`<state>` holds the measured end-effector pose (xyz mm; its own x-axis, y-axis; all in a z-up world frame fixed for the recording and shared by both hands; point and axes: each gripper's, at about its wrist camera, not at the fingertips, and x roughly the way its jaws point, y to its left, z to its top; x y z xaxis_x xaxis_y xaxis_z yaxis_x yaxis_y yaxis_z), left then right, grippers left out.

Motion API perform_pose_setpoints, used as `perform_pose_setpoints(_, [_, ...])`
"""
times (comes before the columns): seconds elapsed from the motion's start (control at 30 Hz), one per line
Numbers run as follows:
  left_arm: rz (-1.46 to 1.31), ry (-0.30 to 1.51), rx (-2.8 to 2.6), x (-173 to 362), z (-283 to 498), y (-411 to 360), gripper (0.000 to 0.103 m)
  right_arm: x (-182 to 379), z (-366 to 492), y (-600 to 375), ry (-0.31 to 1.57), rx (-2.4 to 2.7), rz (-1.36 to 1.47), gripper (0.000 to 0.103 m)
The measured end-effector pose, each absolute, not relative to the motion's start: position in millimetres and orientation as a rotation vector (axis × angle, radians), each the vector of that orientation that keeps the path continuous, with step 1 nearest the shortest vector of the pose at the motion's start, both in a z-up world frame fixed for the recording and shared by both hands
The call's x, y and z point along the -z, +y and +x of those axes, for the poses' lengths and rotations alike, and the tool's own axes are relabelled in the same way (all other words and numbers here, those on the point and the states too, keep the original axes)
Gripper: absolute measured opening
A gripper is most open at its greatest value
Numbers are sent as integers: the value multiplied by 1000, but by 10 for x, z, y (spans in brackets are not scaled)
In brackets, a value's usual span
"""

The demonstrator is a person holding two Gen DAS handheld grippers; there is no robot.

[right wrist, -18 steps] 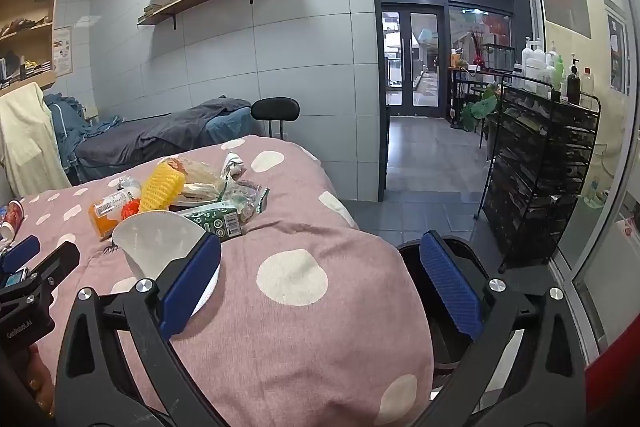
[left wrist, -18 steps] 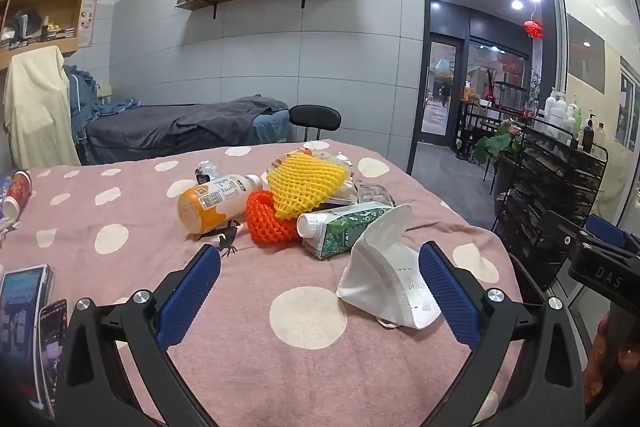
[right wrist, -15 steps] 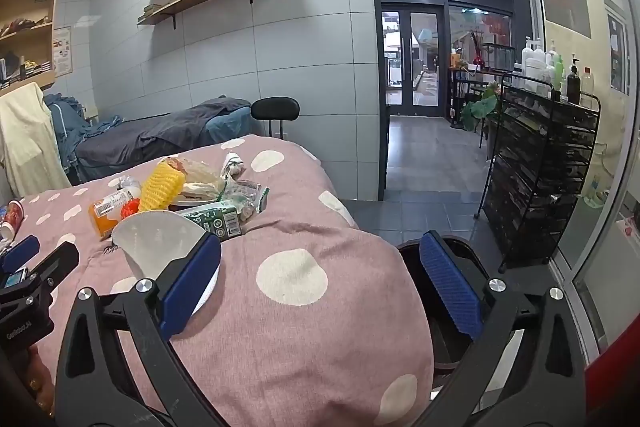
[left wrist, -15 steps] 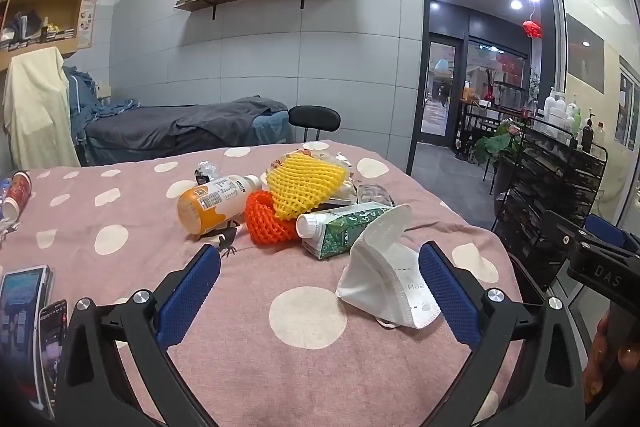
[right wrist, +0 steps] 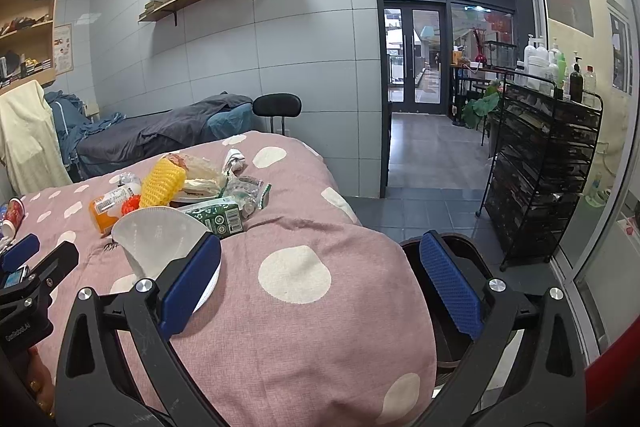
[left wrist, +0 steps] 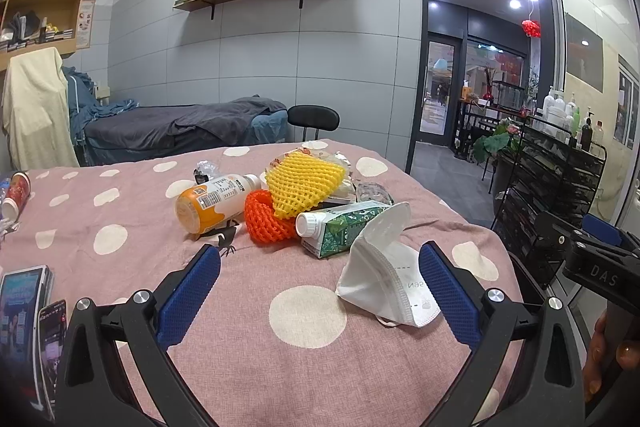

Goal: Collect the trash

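In the left wrist view, the left gripper (left wrist: 319, 269) is hovering above a pink polka-dot cover (left wrist: 308, 311) with its blue-padded jaws standing wide apart and gripping nothing. A white face mask (left wrist: 390, 277) is lying on the cover just inside the right-hand pad, propped partly open. Behind it a green and white carton (left wrist: 340, 227) is lying on its side, its white cap pointing left and its far end touching the mask. An orange foam net (left wrist: 266, 217) is sitting beside the carton's cap, with a yellow foam net (left wrist: 304, 183) resting over it, and an orange drink bottle (left wrist: 214, 201) is lying on its side to the left. Two phones (left wrist: 28, 323) are lying at the cover's near left edge, and a red cup (left wrist: 16, 193) is tipped over at the far left. The right gripper (left wrist: 592, 259) is showing at the right edge, too cropped to tell how its jaws stand. In the right wrist view, the right gripper (right wrist: 320, 269) is hanging over the corner of the cover (right wrist: 296, 279), jaws spread wide and empty. The mask (right wrist: 160, 239) is sitting partly behind the left-hand pad, with the carton (right wrist: 218, 219), yellow net (right wrist: 164, 181) and bottle (right wrist: 106, 211) clustered beyond it. A dark bin (right wrist: 460, 247) is standing on the floor just beside the cover's edge, behind the right-hand pad, and a black wire rack (right wrist: 548, 163) is standing further right.
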<state>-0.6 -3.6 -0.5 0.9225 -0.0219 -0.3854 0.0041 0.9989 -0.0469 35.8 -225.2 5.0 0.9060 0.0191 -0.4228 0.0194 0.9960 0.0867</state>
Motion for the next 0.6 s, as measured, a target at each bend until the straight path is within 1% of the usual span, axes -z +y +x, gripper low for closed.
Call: perform_pose_setpoints(0.6, [-47, 397, 14, 37, 7, -22, 97, 21, 422, -2194, 447, -7, 85, 98])
